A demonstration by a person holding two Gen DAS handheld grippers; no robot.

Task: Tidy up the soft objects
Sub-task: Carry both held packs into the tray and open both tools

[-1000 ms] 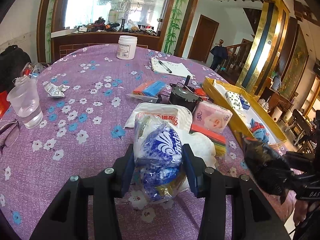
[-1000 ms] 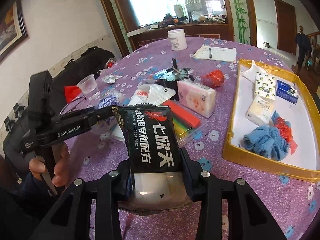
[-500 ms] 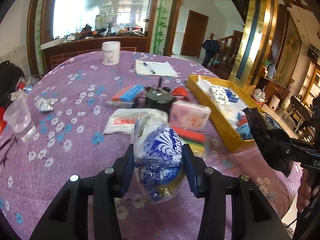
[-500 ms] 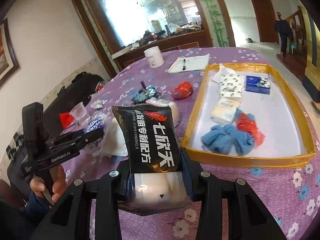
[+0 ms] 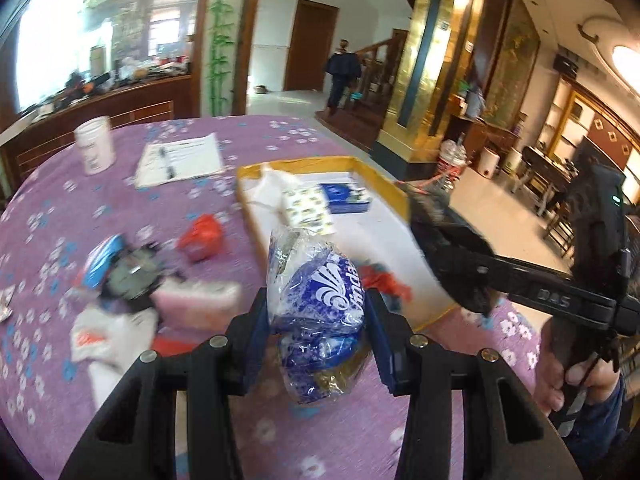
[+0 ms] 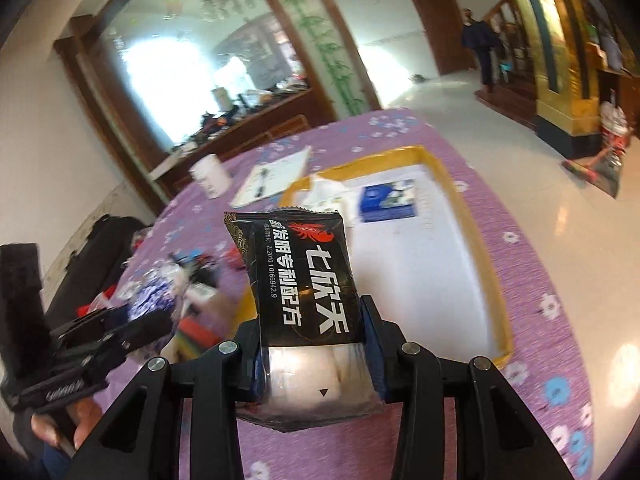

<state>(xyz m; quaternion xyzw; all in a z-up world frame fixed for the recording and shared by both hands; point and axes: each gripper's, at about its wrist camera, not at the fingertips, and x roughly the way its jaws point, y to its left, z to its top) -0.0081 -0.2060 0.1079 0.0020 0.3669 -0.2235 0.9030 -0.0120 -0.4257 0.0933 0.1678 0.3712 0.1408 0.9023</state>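
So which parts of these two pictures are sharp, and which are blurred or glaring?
Left wrist view: the blue-and-white plastic bag in the left gripper is sharp; the purple flowered tablecloth and the items on it smear with motion blur. Right wrist view: the black snack packet in the right gripper is sharp, the yellow-rimmed tray blurred, the window glares white.

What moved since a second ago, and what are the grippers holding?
Both grippers swung right, toward the yellow tray. The left gripper still clamps the blue-and-white plastic bag, and the right gripper still clamps the black packet. Nothing was let go; the tray's contents stayed put.
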